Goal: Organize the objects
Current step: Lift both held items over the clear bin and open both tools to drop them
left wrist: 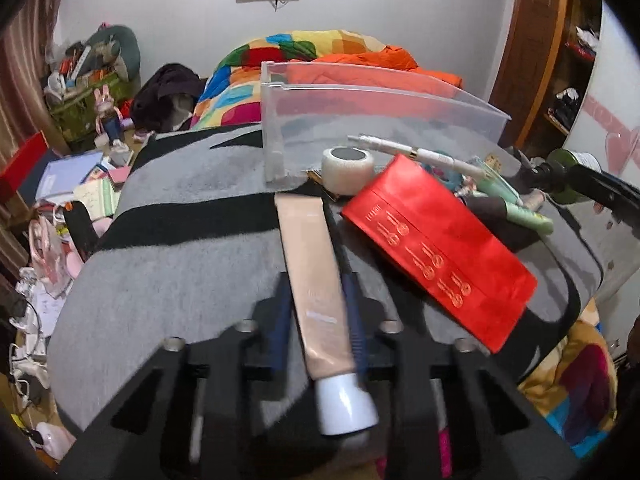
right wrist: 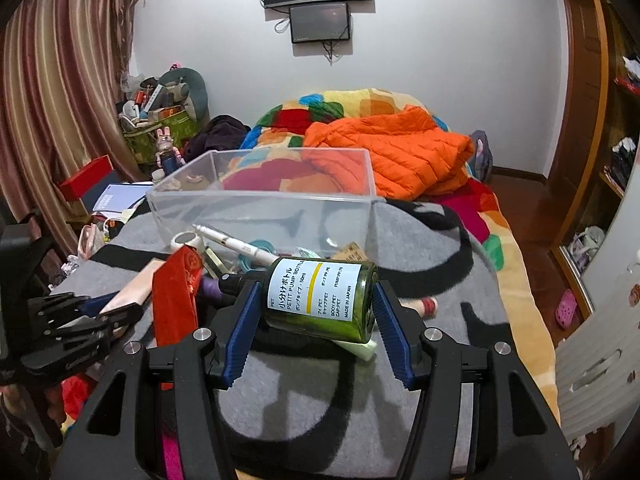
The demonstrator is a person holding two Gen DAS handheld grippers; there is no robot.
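My left gripper (left wrist: pixel 318 296) is shut on a beige cosmetic tube (left wrist: pixel 316 280) with a white cap, held lengthwise above the grey and black blanket (left wrist: pixel 180 280). My right gripper (right wrist: pixel 314 300) is shut on a green pump bottle (right wrist: pixel 320 300) with a white label, held sideways; the bottle also shows in the left wrist view (left wrist: pixel 568 172). A clear plastic bin (right wrist: pixel 260 204) stands behind both; it shows in the left wrist view (left wrist: pixel 360 120) too. The left gripper (right wrist: pixel 80 320) appears at the left of the right wrist view.
A red box (left wrist: pixel 436 248), a roll of tape (left wrist: pixel 346 168), a white pen (left wrist: pixel 420 154) and mint-green tubes (left wrist: pixel 516 208) lie in a heap by the bin. An orange jacket (right wrist: pixel 392 148) and colourful quilt lie behind. Clutter fills the floor at left.
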